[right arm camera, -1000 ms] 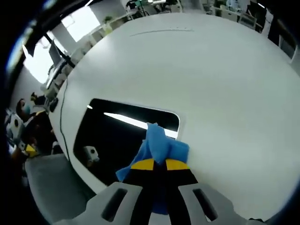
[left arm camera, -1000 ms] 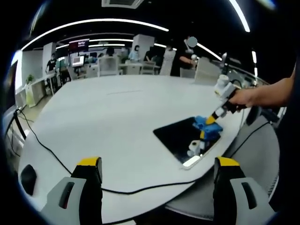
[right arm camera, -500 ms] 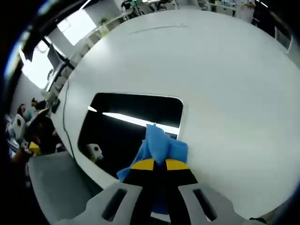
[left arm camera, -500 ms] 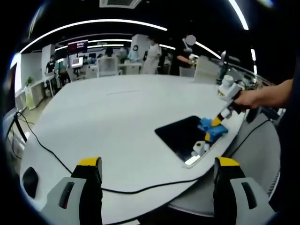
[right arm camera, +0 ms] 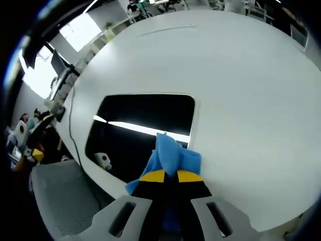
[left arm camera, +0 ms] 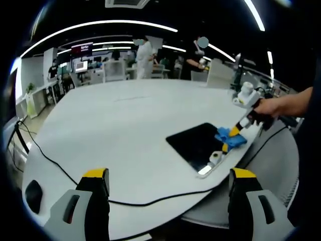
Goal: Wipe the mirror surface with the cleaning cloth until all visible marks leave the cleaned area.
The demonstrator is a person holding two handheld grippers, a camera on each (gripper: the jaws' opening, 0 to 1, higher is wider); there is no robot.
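The right tool [right arm camera: 166, 175] is clamped on the blue cloth [right arm camera: 170, 155], which presses on the near right edge of the dark mirror [right arm camera: 135, 130] lying on the white bench [right arm camera: 241, 90]. The left tool [left arm camera: 168, 175] hangs wide open, holding nothing, well apart from the mirror.

An open-plan office is shown. A large round white worktop [left arm camera: 120, 125] is set in the foreground; behind it, rows of desks with monitors [left arm camera: 83, 65] and white chairs [left arm camera: 116, 70] are seen, with several people standing [left arm camera: 143, 52] among them. Long linear ceiling lights [left arm camera: 100, 25] are hung against a dark ceiling.
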